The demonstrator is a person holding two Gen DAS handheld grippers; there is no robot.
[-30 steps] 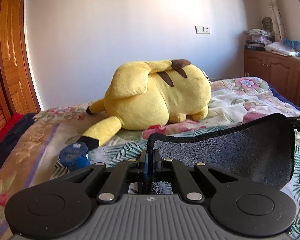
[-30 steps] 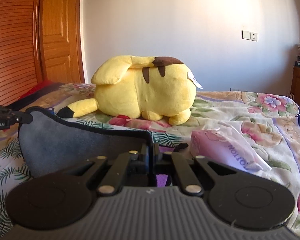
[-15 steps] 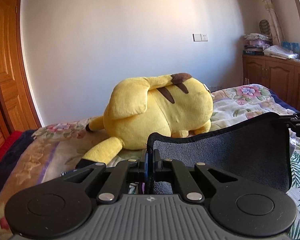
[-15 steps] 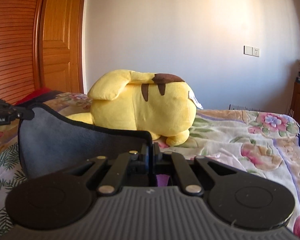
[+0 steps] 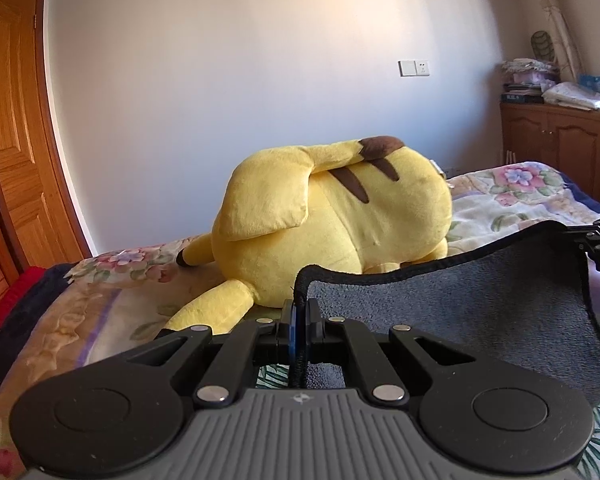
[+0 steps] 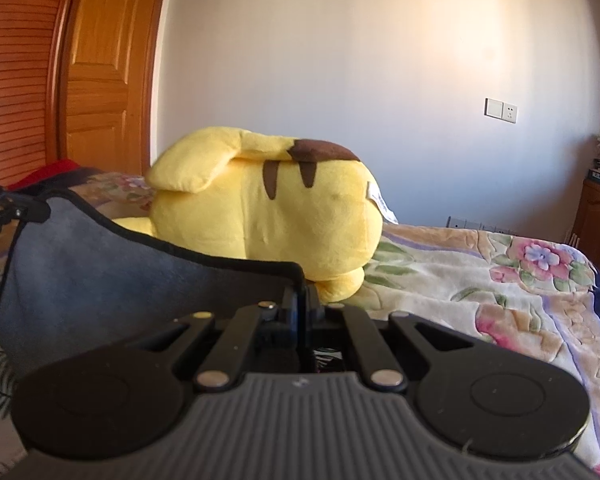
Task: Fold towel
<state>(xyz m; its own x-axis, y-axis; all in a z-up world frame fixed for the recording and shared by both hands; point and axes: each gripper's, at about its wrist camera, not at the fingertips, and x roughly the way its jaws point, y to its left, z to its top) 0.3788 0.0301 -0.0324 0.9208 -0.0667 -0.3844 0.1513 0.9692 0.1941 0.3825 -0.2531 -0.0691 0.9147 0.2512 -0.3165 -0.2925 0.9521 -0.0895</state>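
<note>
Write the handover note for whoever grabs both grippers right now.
Left gripper: shut on the towel's top corner.
Right gripper: shut on the other top corner.
Towel: dark grey, black-edged, held up and stretched between the two grippers, its lower part hanging toward the floral bedspread. The yellow plush lies on the bed right behind it.
Done: both corners gripped, towel lifted.
Left: no fold made yet. Probably lay it flat short of the plush, fold it over, then release.

Two low wrist views over the bed point(image 5: 100, 312) — shared yellow plush point(image 5: 332, 216) close ahead.
</note>
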